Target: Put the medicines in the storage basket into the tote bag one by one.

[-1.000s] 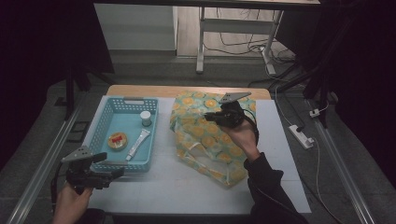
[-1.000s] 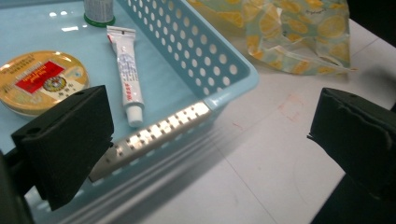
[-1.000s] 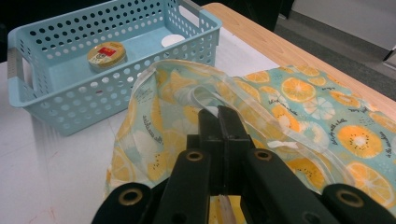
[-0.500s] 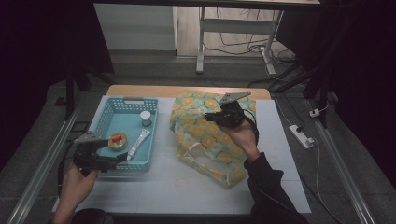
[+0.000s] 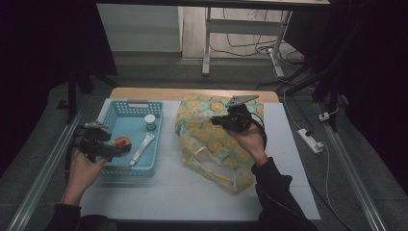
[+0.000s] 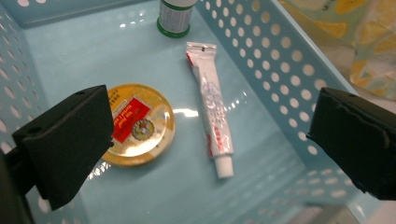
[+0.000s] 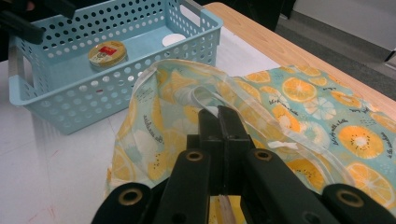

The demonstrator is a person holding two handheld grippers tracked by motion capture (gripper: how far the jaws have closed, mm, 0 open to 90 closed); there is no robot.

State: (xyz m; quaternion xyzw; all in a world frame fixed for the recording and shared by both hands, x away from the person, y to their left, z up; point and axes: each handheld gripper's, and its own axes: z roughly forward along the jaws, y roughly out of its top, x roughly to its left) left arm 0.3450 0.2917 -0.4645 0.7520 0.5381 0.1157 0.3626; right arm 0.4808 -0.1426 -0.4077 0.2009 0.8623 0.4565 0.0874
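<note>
tube (image 6: 212, 109) in blue basket (image 5: 108, 113), long axis near-far, cap near | round tin (image 6: 138, 123) just left of it | left gripper (image 6: 210, 140) gaping, empty, above both, nearer | right gripper (image 7: 219, 119) clamped on bag (image 7: 299, 102) rim, well right

Basket (image 5: 108, 119): light blue, perforated walls w/ round-hole pattern. Tin (image 6: 140, 125) at basket's 7 o'clock: amber-gold, red label panel. Tube (image 6: 212, 107), ctr: white w/ red print. Bottle (image 6: 175, 17) at 12 o'clock: white label, green trim. Bag (image 5: 211, 139) at 3 o'clock of basket: pale teal fabric, orange/yellow citrus-slice print, whitish strap. Gripper jaws: black. Table (image 5: 192, 192): white top, wood strip at 12 o'clock.
</note>
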